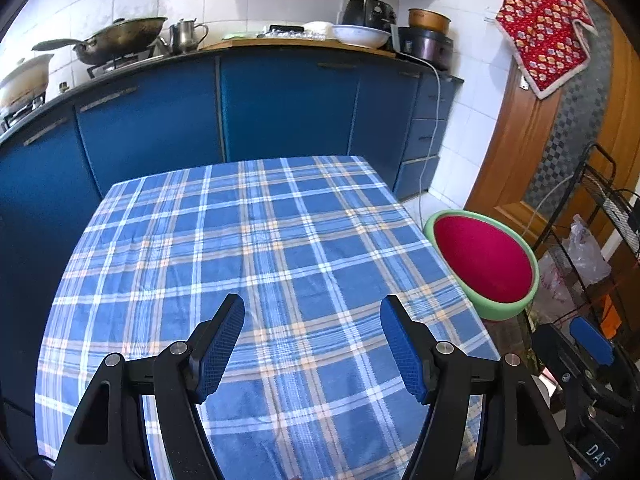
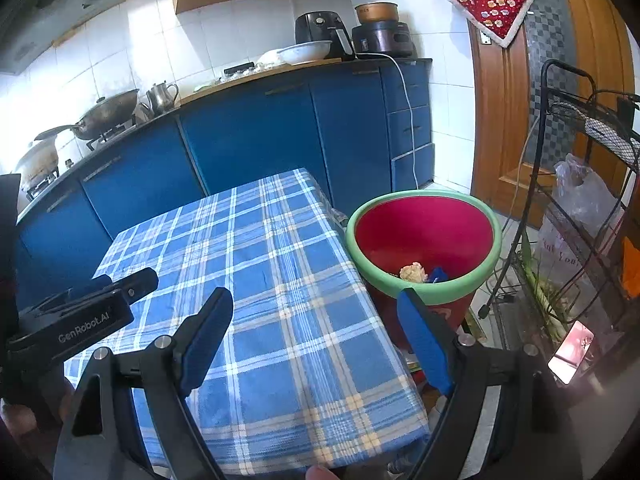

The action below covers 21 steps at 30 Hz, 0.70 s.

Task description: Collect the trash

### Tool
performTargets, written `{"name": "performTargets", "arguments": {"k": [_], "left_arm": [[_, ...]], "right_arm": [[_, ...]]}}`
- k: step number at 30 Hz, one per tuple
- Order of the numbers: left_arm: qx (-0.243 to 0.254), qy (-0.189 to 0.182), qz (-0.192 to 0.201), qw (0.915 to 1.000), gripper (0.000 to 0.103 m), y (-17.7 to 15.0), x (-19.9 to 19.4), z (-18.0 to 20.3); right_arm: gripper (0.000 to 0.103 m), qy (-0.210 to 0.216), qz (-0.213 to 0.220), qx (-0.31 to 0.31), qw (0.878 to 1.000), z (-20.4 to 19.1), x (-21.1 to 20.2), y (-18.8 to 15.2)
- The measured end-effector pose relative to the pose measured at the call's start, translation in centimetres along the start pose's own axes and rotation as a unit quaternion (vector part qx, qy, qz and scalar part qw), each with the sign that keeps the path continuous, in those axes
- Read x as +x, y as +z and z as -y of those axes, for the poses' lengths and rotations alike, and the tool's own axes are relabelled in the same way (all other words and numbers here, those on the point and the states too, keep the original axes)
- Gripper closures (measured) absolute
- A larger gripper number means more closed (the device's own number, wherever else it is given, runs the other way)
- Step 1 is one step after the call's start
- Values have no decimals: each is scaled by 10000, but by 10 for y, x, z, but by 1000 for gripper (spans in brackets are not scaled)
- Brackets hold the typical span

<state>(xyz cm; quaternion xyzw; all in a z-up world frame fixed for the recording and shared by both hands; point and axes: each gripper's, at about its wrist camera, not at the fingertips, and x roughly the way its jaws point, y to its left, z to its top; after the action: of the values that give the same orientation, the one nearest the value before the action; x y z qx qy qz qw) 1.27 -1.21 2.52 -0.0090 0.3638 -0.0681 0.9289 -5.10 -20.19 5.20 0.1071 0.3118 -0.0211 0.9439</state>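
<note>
A red bin with a green rim [image 2: 424, 236] stands on the floor right of the table; it also shows in the left wrist view [image 1: 486, 258]. Inside it lie a crumpled pale wad of trash [image 2: 412, 271] and a blue scrap [image 2: 438, 274]. The table under a blue plaid cloth [image 1: 256, 264] carries no trash that I can see. My left gripper [image 1: 312, 316] is open and empty above the near middle of the cloth. My right gripper [image 2: 316, 312] is open and empty over the table's right edge, its right finger in front of the bin's rim.
Blue kitchen cabinets [image 1: 280, 100] with a wok [image 1: 116, 38], kettle, bowl and cookers stand behind the table. A black wire rack [image 2: 580, 208] with plastic bags stands right of the bin, beside a wooden door [image 2: 504, 112]. A white cable hangs down the cabinets.
</note>
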Motion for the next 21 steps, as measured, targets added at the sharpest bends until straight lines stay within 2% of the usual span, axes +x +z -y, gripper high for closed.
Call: {"name": "performTargets", "arguments": {"k": [9,21], "left_arm": [[115,166,12,9998,31,-3,3,5],[138,179,-105,9997,31,-5,10,9]], "right_arm": [[19,-44,-81,32,10000,3,4,-1],[19,-72,-169,82,9998,7,10,-4]]}}
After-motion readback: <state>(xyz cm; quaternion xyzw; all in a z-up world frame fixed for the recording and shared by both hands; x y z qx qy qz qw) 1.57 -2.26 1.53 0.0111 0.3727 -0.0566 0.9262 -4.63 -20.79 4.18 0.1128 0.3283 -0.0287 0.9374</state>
